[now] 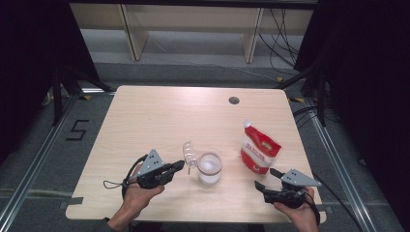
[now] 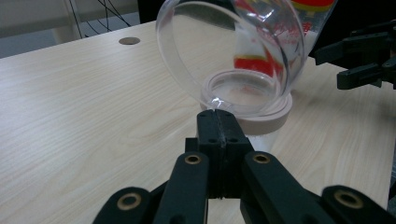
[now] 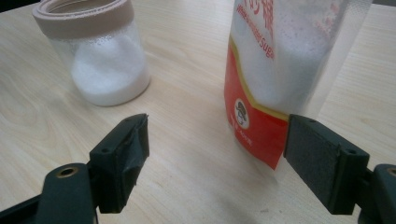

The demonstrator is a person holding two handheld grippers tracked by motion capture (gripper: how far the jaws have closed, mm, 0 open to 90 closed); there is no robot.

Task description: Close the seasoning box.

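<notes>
A small jar (image 1: pixel 210 167) stands near the front middle of the table (image 1: pixel 159 116), about a third full of white grains (sugar, most likely). Its clear hinged lid (image 2: pixel 224 51) stands flipped up and tilted over the mouth. The left gripper (image 2: pixel 219 116) has its jaws pressed together on the lid's thin front edge, right at the jar's pale collar (image 2: pixel 261 119). That lid looks light, stiff and slick, so a pinch on the rim could slip; the hinge side is probably the weak point, and a sharp pull might tip the light jar. A steadier hold would be on the collar or the body below it.

The right gripper (image 3: pixel 217 140) hovers low with its jaws wide apart and nothing between them, its right-hand pad just beside the red and white pouch (image 3: pixel 280 70) in its own view. The pouch stands upright to the right of the jar, well apart from it. It looks soft and floppy, heavier at the bottom; squeezing the middle would buckle it, so I judge the firmer upper part near the spout (image 1: pixel 247 123) the better place to grasp.
</notes>
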